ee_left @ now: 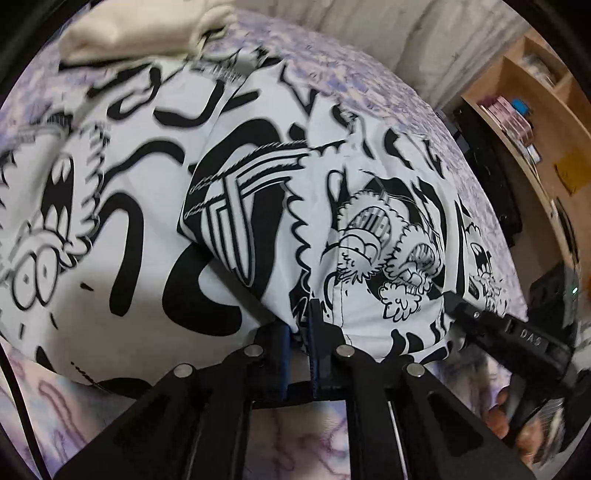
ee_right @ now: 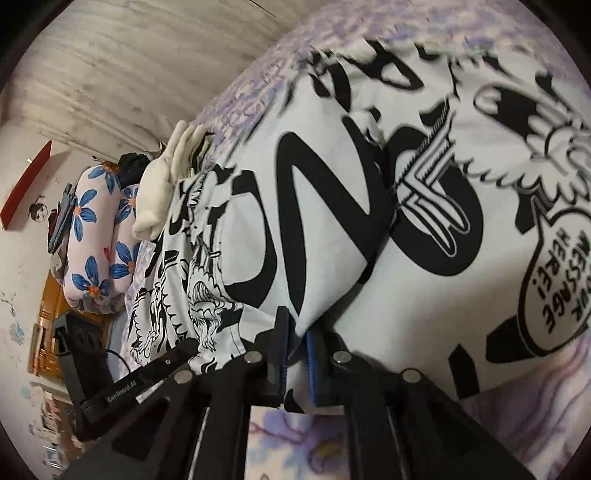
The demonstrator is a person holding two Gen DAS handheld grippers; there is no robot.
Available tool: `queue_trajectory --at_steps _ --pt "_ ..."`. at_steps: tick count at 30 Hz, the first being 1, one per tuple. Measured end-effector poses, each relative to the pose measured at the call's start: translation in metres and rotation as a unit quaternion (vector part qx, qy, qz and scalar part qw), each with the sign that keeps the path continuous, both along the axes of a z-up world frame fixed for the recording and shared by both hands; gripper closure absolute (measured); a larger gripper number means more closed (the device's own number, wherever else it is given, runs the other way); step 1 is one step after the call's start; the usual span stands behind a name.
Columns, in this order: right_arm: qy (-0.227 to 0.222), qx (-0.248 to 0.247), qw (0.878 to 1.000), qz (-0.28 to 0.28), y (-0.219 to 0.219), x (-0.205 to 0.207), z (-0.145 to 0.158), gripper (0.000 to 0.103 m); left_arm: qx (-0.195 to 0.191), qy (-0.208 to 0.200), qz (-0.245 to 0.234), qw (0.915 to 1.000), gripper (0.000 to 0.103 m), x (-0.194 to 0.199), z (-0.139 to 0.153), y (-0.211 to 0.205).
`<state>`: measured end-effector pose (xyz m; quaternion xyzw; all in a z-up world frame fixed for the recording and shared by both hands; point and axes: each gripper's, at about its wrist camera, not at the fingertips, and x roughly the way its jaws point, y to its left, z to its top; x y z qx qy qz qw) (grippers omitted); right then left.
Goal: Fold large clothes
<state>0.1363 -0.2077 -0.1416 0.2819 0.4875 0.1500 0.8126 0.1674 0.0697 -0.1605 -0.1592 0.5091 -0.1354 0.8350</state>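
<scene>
A large white garment with black cartoon print (ee_left: 155, 192) lies spread on a bed with a purple patterned sheet (ee_left: 332, 62). My left gripper (ee_left: 300, 332) is shut on the garment's near edge, with a fold of cloth rising from between its fingers. My right gripper (ee_right: 297, 339) is shut on another part of the near edge of the same garment (ee_right: 424, 206), holding a raised fold. The right gripper also shows at the lower right of the left wrist view (ee_left: 517, 332); the left gripper shows at the lower left of the right wrist view (ee_right: 140, 384).
A cream cloth (ee_left: 147, 26) lies at the far end of the bed. Flower-print pillows (ee_right: 96, 229) sit beyond it. A wooden shelf unit (ee_left: 535, 122) stands to the right of the bed, and a grey wall (ee_right: 129, 66) runs behind.
</scene>
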Motion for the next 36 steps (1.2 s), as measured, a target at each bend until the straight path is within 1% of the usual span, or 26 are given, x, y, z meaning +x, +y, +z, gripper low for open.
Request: queue_trajectory --at_steps 2,3,4,5,6,7,8,10,12,15,17,18,21,23,25,27,28,29,30,32,34,36 --pt "-0.002 -0.023 1.000 0.004 0.003 0.000 0.008 0.088 0.018 -0.003 -0.003 0.9998 0.088 -0.002 0.006 -0.004" --pt "0.001 -0.037 0.999 0.006 0.003 0.000 0.012 0.085 0.026 -0.005 -0.004 0.9996 0.082 -0.005 0.011 -0.004" --pt "0.007 -0.050 0.999 0.008 0.003 0.000 0.016 0.080 0.034 -0.009 -0.002 0.9994 0.073 -0.008 0.016 -0.004" --pt "0.009 -0.059 0.998 0.009 0.002 -0.002 0.021 0.077 0.041 -0.015 0.001 0.9990 0.069 -0.011 0.021 -0.004" --pt "0.009 -0.066 0.998 0.007 0.001 -0.005 0.025 0.075 0.044 -0.022 0.007 0.9987 0.062 -0.015 0.026 0.000" --pt "0.006 -0.075 0.997 0.000 -0.001 -0.008 0.032 0.071 0.045 -0.029 0.014 0.9985 0.061 -0.020 0.029 0.004" --pt "0.000 -0.086 0.996 -0.009 -0.002 -0.013 0.037 0.070 0.048 -0.038 0.023 0.9979 0.060 -0.024 0.036 0.009" --pt "-0.020 -0.118 0.992 -0.025 -0.005 -0.022 0.051 0.070 0.057 -0.057 0.034 0.9962 0.060 -0.032 0.049 0.016" --pt "-0.054 -0.146 0.987 -0.033 -0.005 -0.029 0.066 0.070 0.070 -0.086 0.041 0.9930 0.060 -0.036 0.062 0.020" --pt "-0.089 -0.169 0.981 -0.015 0.008 -0.024 0.079 0.070 0.086 -0.121 0.052 0.9876 0.060 -0.033 0.077 0.024" --pt "-0.103 -0.184 0.978 0.006 0.025 -0.011 0.082 0.070 0.084 -0.134 0.055 0.9859 0.060 -0.022 0.080 0.023" --pt "-0.107 -0.188 0.976 0.013 0.033 -0.005 0.083 0.070 0.080 -0.130 0.055 0.9867 0.061 -0.016 0.081 0.022" --pt "-0.126 -0.189 0.973 0.037 0.062 0.017 0.083 0.070 0.048 -0.123 0.042 0.9903 0.061 0.004 0.076 0.011" --pt "-0.130 -0.195 0.971 0.053 0.078 0.031 0.077 0.070 0.050 -0.121 0.038 0.9906 0.061 0.017 0.071 0.000" --pt "-0.121 -0.206 0.969 0.065 0.090 0.043 0.065 0.070 0.057 -0.106 0.035 0.9921 0.061 0.031 0.060 -0.010" --pt "-0.103 -0.225 0.966 0.073 0.094 0.051 0.051 0.070 0.063 -0.073 0.031 0.9948 0.061 0.043 0.042 -0.015" --pt "-0.093 -0.238 0.964 0.074 0.092 0.054 0.043 0.070 0.076 -0.058 0.032 0.9949 0.061 0.046 0.033 -0.017" --pt "-0.088 -0.248 0.962 0.073 0.088 0.053 0.038 0.070 0.097 -0.041 0.035 0.9938 0.061 0.049 0.022 -0.016" --pt "-0.085 -0.266 0.958 0.067 0.082 0.052 0.034 0.070 0.108 -0.031 0.034 0.9931 0.061 0.050 0.013 -0.014" --pt "-0.085 -0.296 0.950 0.044 0.062 0.046 0.030 0.072 0.089 -0.034 0.036 0.9948 0.060 0.047 0.007 -0.006" --pt "-0.074 -0.317 0.945 0.015 0.043 0.042 0.028 0.072 0.074 -0.038 0.039 0.9958 0.061 0.043 0.006 0.003" --pt "-0.058 -0.310 0.949 -0.009 0.022 0.038 0.025 0.072 0.068 -0.037 0.040 0.9962 0.061 0.040 0.006 0.008"
